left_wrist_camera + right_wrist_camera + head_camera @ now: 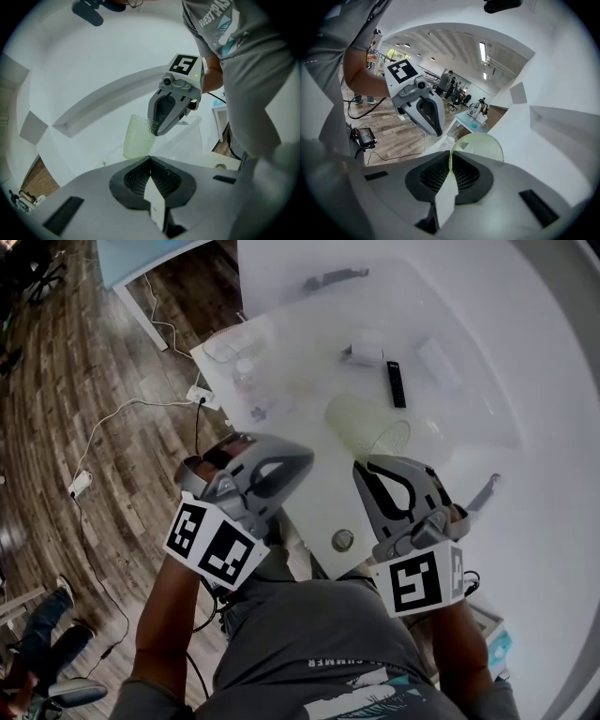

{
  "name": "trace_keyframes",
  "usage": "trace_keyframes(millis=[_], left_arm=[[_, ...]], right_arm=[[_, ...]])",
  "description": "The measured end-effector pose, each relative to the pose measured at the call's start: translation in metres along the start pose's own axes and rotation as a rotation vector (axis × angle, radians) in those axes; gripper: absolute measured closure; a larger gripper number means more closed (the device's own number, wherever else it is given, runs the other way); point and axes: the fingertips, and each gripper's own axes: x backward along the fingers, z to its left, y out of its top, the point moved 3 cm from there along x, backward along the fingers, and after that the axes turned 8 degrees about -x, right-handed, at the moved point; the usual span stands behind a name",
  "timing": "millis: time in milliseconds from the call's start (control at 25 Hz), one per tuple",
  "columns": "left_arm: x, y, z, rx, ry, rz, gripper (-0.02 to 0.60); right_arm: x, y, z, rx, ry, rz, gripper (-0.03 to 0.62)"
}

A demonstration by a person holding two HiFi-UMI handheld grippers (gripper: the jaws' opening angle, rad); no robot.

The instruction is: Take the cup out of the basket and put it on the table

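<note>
Noted pale green dimpled cup (pixel 361 427) pinched by its rim in right gripper (pixel 367 465), wall caught between both pads, mouth turned toward the person, body tilted over white table (pixel 300 343) near its front edge, black remote (pixel 397 383) lying just beyond. Found left gripper (pixel 300 465) clenched on nothing, pads pressed together, near the cup on its left. Could not tell whether cup's base touches table.
</note>
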Motion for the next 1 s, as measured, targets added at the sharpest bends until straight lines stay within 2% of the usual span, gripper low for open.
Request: trace_keyframes(millis=[560, 800, 1000], left_arm=[[0.026, -0.043, -0.017, 0.096, 0.031, 0.05, 0.572], [0.033, -0.067, -0.027, 0.153, 0.048, 0.069, 0.572], [0.032, -0.086, -0.039, 0.202, 0.048, 0.086, 0.572]], right_arm=[[-0.051, -0.011, 0.065, 0.03, 0.163, 0.054, 0.566], [-0.076, -0.029, 0.08, 0.027, 0.201, 0.105, 0.566], [-0.103, -0.06, 0.095, 0.015, 0.246, 0.174, 0.566]])
